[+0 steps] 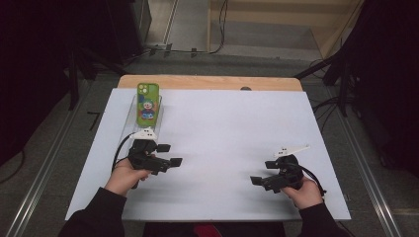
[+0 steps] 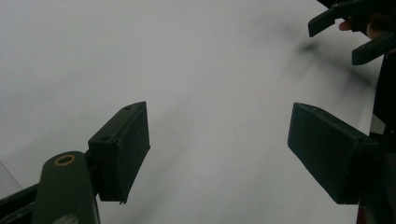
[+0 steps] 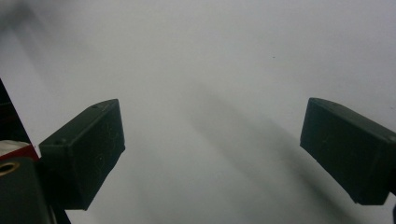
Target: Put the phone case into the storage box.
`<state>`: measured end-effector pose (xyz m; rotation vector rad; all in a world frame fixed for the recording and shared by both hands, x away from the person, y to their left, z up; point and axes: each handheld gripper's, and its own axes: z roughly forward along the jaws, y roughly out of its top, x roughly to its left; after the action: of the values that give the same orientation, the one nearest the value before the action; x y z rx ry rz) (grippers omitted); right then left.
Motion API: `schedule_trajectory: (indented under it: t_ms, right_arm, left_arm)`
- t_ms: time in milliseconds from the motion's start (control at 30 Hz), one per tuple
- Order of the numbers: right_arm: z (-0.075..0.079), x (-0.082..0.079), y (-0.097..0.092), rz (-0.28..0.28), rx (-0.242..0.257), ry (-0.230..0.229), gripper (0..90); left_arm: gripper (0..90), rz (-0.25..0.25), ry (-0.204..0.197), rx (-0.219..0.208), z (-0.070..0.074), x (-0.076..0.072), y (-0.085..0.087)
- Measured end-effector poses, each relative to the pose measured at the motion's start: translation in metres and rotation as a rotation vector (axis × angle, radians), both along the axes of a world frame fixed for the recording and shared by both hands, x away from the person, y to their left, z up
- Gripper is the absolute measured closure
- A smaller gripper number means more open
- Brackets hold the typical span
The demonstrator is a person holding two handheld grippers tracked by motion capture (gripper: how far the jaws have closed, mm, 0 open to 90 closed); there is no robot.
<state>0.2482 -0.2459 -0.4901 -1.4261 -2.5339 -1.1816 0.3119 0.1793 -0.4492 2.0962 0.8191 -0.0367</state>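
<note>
Phone stands beyond the left gripper at the table's upper-left corner

In the high view a green phone with a cartoon on its back leans in a clear stand in the upper left of the frame, its long axis running up the picture and slightly away from the person. The left gripper, jaws spread and holding nothing, sits just below and right of the stand, pointing toward frame right rather than at the phone. The right gripper, also spread and empty, rests well apart in the lower right, over the white tabletop. The left hand is plainly the nearer, and would likely need to swing toward the upper left.
</note>
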Motion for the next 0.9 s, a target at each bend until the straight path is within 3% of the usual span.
schedule_trajectory:
  t_ms: [533,900]
  right_arm:
    - [0.0,0.0,0.0,-0.003,0.006,0.002,5.1]
    - [0.0,0.0,0.002,0.01,0.005,-0.003,5.1]
  left_arm:
    - [21.3,-0.015,-0.01,0.022,-0.007,-0.02,0.006]
    - [21.3,-0.021,-0.021,0.014,-0.013,-0.031,0.009]
